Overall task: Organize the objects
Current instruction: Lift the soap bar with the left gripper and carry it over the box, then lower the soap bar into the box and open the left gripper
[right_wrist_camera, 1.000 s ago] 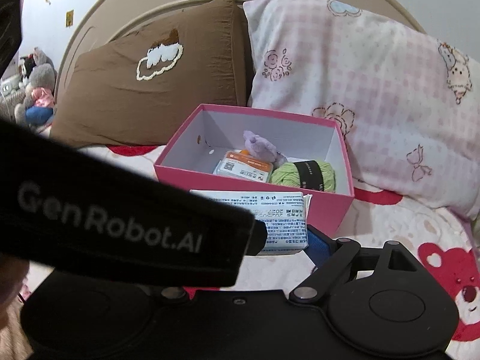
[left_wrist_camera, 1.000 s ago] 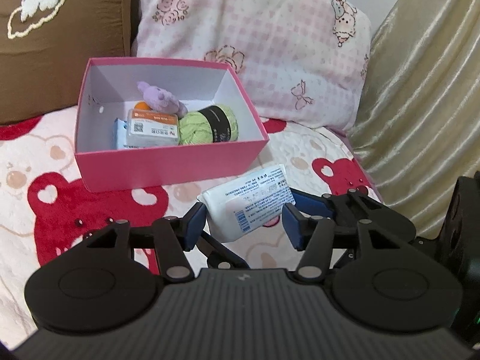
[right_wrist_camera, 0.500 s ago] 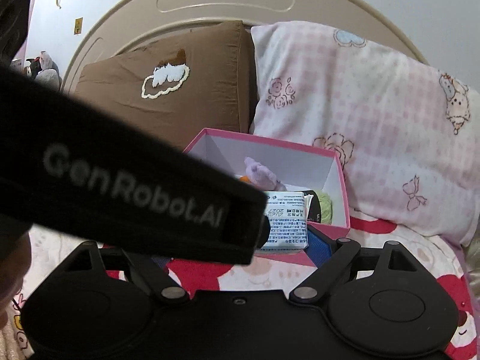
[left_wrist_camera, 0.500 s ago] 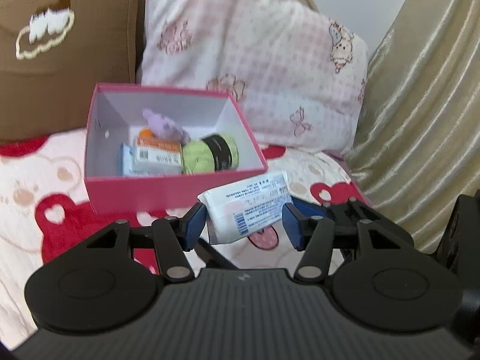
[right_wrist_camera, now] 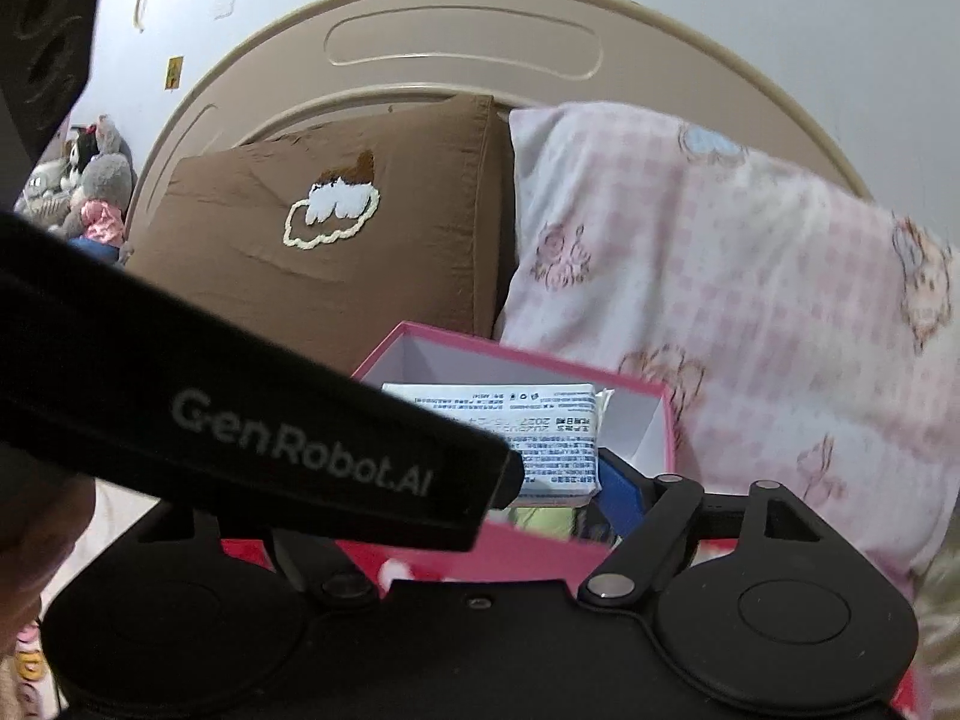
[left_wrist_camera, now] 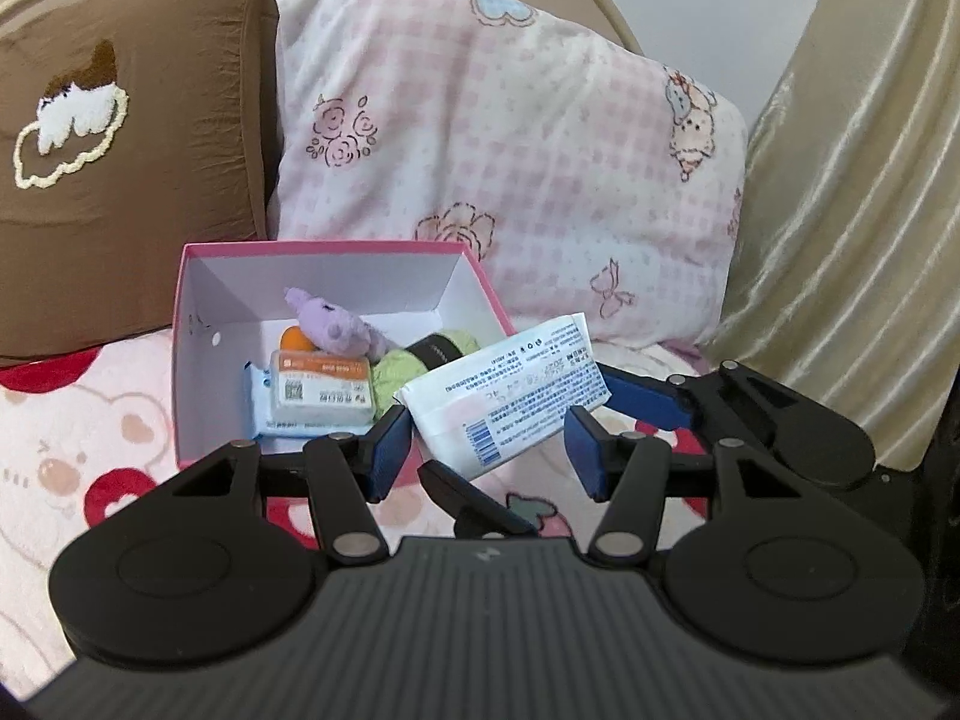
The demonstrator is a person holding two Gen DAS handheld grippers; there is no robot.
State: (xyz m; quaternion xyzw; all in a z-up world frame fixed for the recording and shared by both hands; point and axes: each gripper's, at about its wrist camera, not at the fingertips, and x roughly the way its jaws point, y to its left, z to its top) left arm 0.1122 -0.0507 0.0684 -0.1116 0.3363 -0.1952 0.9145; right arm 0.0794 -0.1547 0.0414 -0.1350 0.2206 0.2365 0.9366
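Observation:
A white tissue pack [left_wrist_camera: 504, 396] printed with blue text hangs in the air over the near right corner of the pink box [left_wrist_camera: 192, 360]. My left gripper [left_wrist_camera: 486, 453] is shut on it, its blue fingertips pinching the pack's lower edge. My right gripper [right_wrist_camera: 477, 489] comes in from the right. Its jaws are closing along the pack [right_wrist_camera: 498, 420], with a blue pad [right_wrist_camera: 618, 486] against the pack's right end. Its other finger is hidden behind the left tool's black housing [right_wrist_camera: 270, 420]. The box holds a purple plush [left_wrist_camera: 336, 330], green yarn [left_wrist_camera: 402, 369] and an orange-labelled packet [left_wrist_camera: 318, 390].
The box stands on a bear-print blanket [left_wrist_camera: 72, 450], with a brown pillow [left_wrist_camera: 120, 150] and a pink checked pillow [left_wrist_camera: 510, 150] behind it. A cream curtain [left_wrist_camera: 840, 210] hangs at the right. A curved headboard [right_wrist_camera: 462, 42] and stuffed toys [right_wrist_camera: 90, 192] lie beyond.
Both grippers have risen with the tissue pack between them and tilted upward. The box now sits lower in both views, and the pack overlaps its near right corner.

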